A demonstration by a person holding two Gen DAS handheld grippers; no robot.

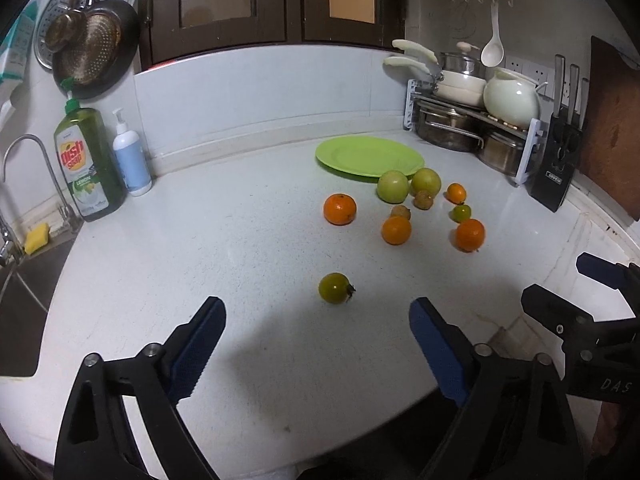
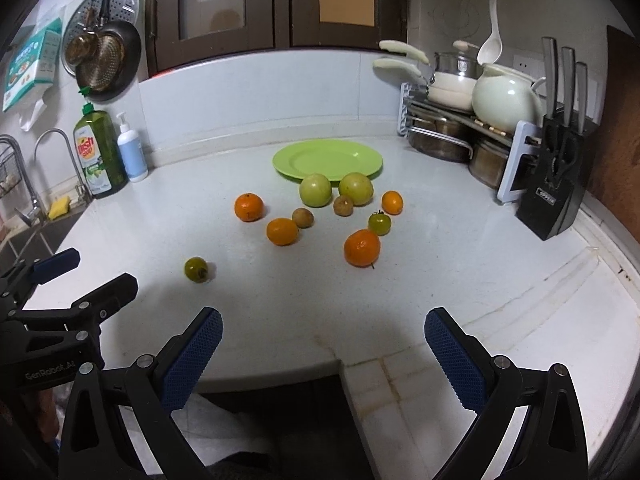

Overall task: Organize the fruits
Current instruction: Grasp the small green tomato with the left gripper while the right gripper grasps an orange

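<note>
Approach step: left gripper (image 1: pixel 318 322), fingers spread and empty, must close around the green tomato (image 1: pixel 335 288); right gripper (image 2: pixel 322 330) also spread.

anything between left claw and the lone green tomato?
No. Bare counter only, between the open left claw and the green tomato; left wrist view shows it.
</note>
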